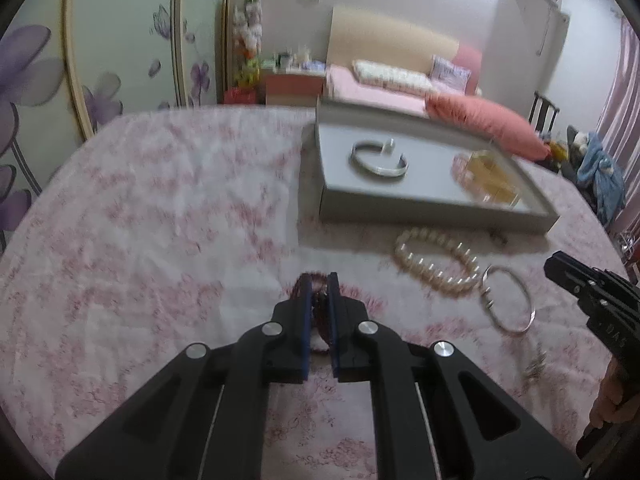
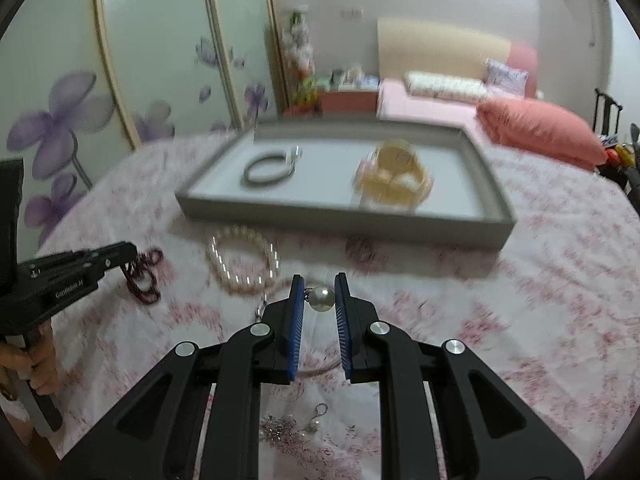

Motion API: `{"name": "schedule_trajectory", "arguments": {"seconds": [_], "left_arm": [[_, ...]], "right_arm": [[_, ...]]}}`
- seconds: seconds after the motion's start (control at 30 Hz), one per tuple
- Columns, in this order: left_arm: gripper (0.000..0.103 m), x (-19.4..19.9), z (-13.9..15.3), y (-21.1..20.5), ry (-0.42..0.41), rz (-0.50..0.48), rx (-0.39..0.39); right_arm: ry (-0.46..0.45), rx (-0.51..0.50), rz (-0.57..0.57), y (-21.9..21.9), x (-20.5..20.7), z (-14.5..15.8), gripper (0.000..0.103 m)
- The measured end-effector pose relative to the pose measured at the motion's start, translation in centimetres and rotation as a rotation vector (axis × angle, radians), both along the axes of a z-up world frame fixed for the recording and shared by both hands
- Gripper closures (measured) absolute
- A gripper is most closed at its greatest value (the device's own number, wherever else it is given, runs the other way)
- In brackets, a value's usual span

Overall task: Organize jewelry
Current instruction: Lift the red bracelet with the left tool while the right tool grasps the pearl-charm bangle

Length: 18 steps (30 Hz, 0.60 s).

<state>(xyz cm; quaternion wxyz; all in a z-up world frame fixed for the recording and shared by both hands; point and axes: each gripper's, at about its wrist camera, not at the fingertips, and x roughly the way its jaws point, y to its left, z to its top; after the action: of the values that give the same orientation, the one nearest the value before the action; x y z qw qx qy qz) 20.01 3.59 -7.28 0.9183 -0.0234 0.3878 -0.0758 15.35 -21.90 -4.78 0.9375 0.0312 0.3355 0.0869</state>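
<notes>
Left gripper point(image 1: 320, 286) jaws clamped on dark red bead bracelet point(image 2: 144, 276) low over the floral desk point(image 1: 160, 200). Right gripper point(image 2: 319, 286) jaws pinch a pearl earring point(image 2: 322, 299) near the grey tray point(image 2: 344, 216); pearl bracelet point(image 2: 244, 264) lies between them.

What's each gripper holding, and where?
Left gripper: dark red bracelet, pinched on one side of its loop. Right gripper: a pearl bead, clamped across its sides at the fingertips.

I see a bedroom. Sliding wardrobe doors point(image 2: 120, 80) on the left, pale with purple flower print and gold trim. Pink bed point(image 1: 380, 92) at the back with beige headboard point(image 1: 392, 40), patterned pillows point(image 2: 444, 86), coral pillow point(image 2: 540, 128) nearer. Reddish nightstand point(image 1: 294, 86) beside it. Pink curtain point(image 1: 624, 100) far right. Dim, flat light.
</notes>
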Motion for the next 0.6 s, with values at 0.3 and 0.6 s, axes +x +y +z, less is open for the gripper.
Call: {"name": "schedule_trajectory", "arguments": {"seconds": [0.3, 0.6], "left_arm": [[0.098, -3.5, 4.9, -1.1, -0.215, -0.016, 0.01], [0.082, -2.4, 5.3, -2.0, -0.17, -0.078, 0.061]], "right_arm": [[-0.239, -0.026, -0.051, -0.5, -3.2, 4.1, 0.086], [-0.287, -0.036, -0.042, -0.3, -3.7, 4.7, 0.086]]}}
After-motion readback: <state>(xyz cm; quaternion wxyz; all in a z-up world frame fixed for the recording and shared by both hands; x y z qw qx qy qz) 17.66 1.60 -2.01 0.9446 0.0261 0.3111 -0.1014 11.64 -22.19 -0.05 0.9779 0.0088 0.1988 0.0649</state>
